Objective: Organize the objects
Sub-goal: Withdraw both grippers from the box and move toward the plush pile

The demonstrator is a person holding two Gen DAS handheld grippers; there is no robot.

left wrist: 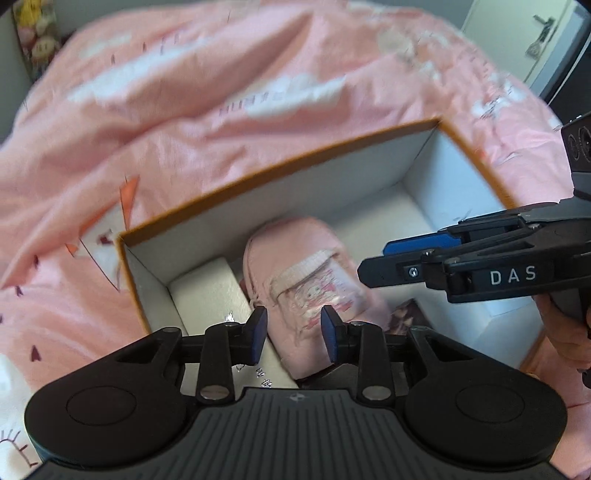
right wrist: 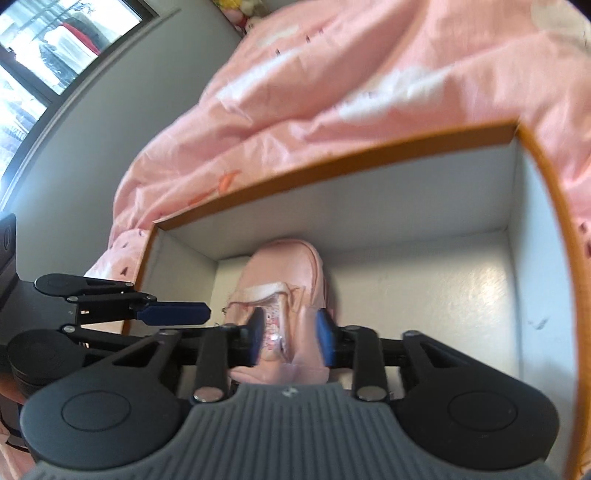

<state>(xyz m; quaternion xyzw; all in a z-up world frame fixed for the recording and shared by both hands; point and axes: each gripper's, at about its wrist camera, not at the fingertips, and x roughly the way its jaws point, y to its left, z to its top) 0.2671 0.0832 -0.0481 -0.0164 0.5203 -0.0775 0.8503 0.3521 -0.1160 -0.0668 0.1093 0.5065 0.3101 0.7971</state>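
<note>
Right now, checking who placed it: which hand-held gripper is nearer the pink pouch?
Right. Right hand-held gripper straddles the pink pouch; left hand-held gripper hovers beside it.

The near end of the pink shoe disappears behind the right gripper and its grey body, so the toe cannot be seen. In the left wrist view, the left gripper covers the shoe's lower edge, and a dark printed item beside it is too hidden to identify. The box runs behind the right gripper's fingers. Motion blurs the pink bedspread and its lettering. Soft toys in the corner are small and indistinct.
</note>
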